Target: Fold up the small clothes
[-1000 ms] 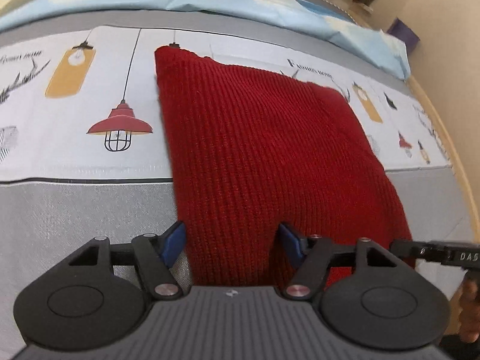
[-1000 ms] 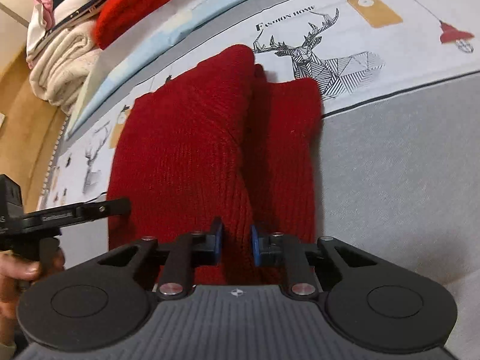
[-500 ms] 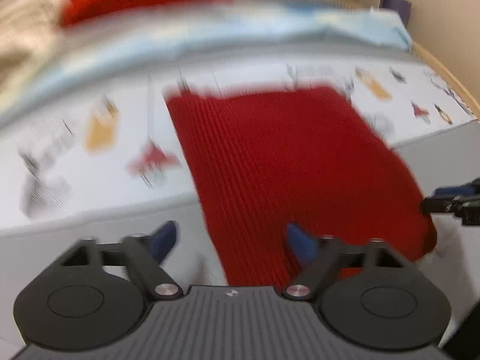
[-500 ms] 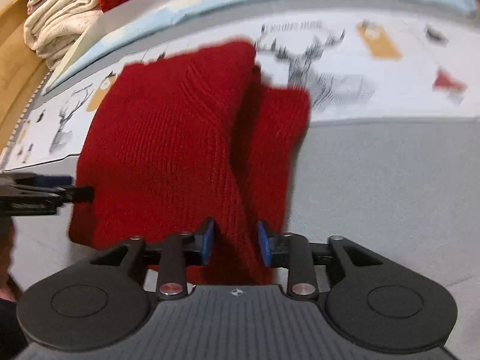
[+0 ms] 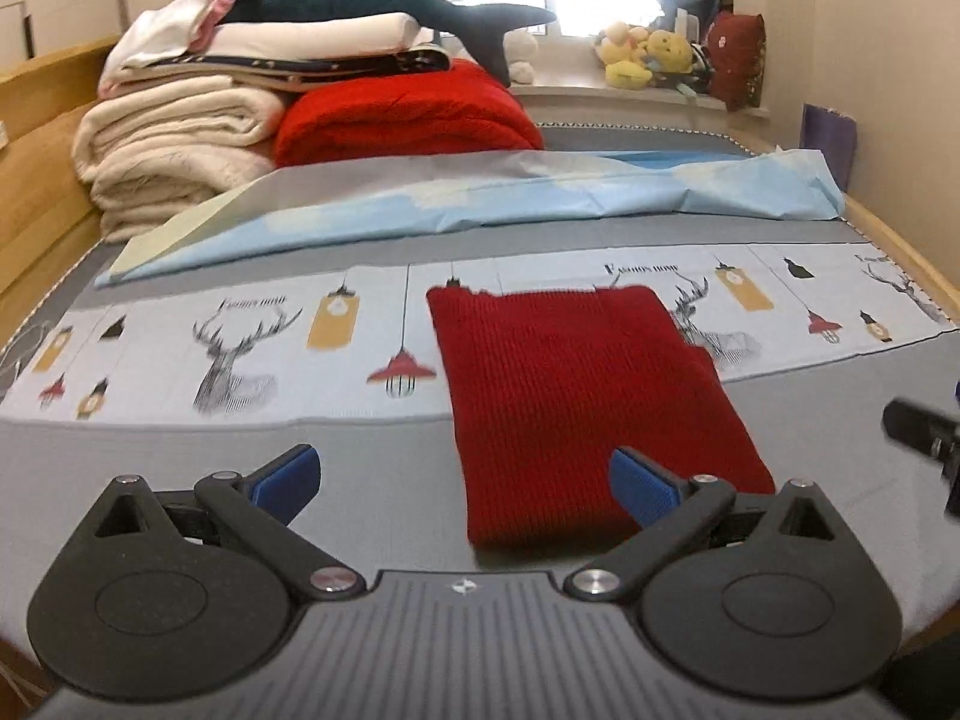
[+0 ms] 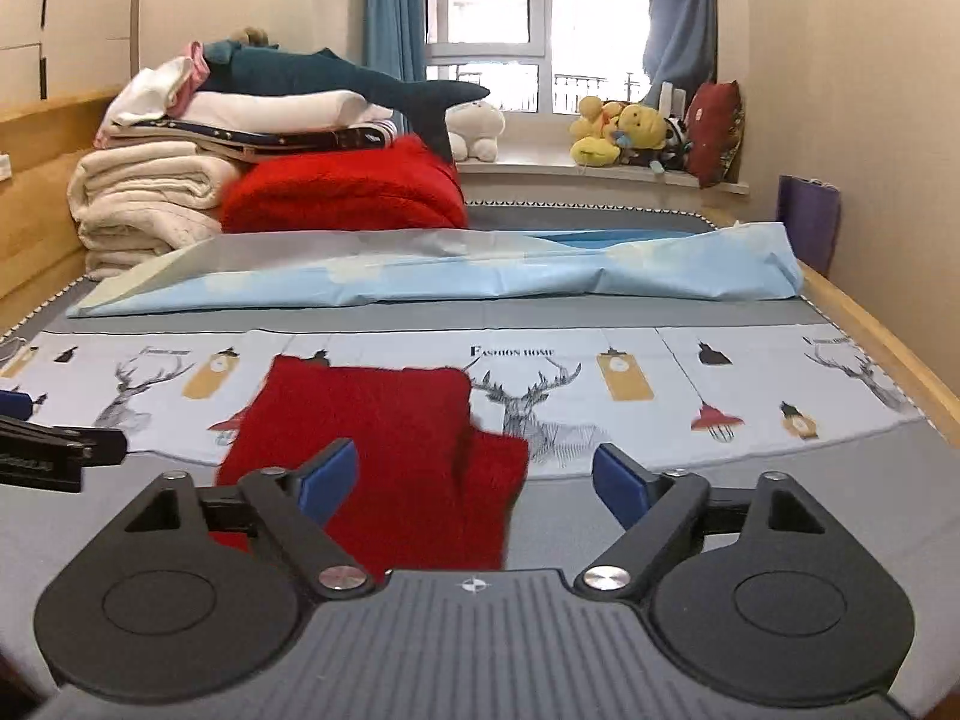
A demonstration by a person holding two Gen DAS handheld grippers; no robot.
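My left tool and right tool hang above the bed, jaws opening, nothing between them (bare grey sheet all round); the folded red knit lies flat, its near edge below both.

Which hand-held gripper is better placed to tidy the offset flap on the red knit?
Right, probably: the stepped flap of the red knit lies just ahead of the right hand-held gripper, whose jaws are opening, empty.

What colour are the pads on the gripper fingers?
Blue pads on black fingers; clearest in the right wrist view.
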